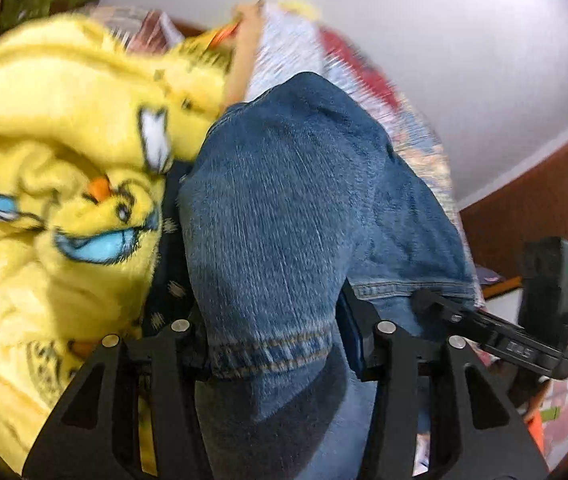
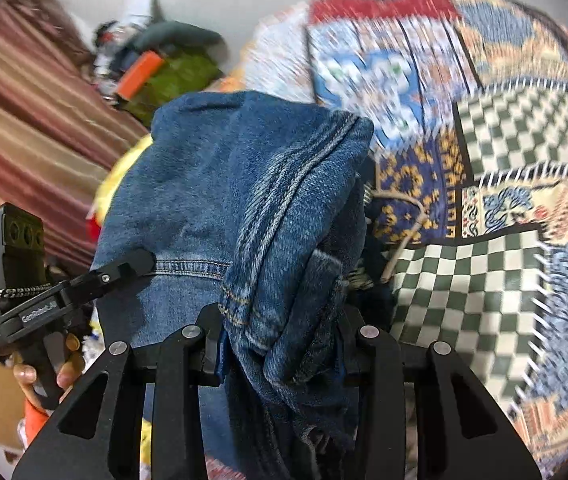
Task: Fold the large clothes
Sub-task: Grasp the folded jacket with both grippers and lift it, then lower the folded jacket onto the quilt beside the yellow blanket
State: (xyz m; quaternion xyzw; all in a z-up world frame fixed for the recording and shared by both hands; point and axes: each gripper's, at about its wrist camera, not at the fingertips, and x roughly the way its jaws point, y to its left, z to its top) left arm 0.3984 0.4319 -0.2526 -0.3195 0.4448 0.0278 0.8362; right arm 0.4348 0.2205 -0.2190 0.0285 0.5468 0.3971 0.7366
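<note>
A pair of blue jeans (image 1: 284, 200) is draped over both grippers and lifted off the bed. My left gripper (image 1: 272, 356) is shut on a hemmed edge of the jeans. My right gripper (image 2: 280, 344) is shut on a bunched, seamed part of the jeans (image 2: 244, 184). Each gripper shows in the other's view: the right one (image 1: 496, 336) at the lower right of the left wrist view, the left one (image 2: 84, 280) at the lower left of the right wrist view. The fingertips are buried in denim.
A yellow cartoon fleece blanket (image 1: 52, 160) lies bunched at the left. A patchwork bedspread (image 2: 484, 160) covers the bed to the right. A striped red blanket (image 2: 16, 120) and a pile of clothes (image 2: 156, 68) lie by the white wall. Both views are motion-blurred.
</note>
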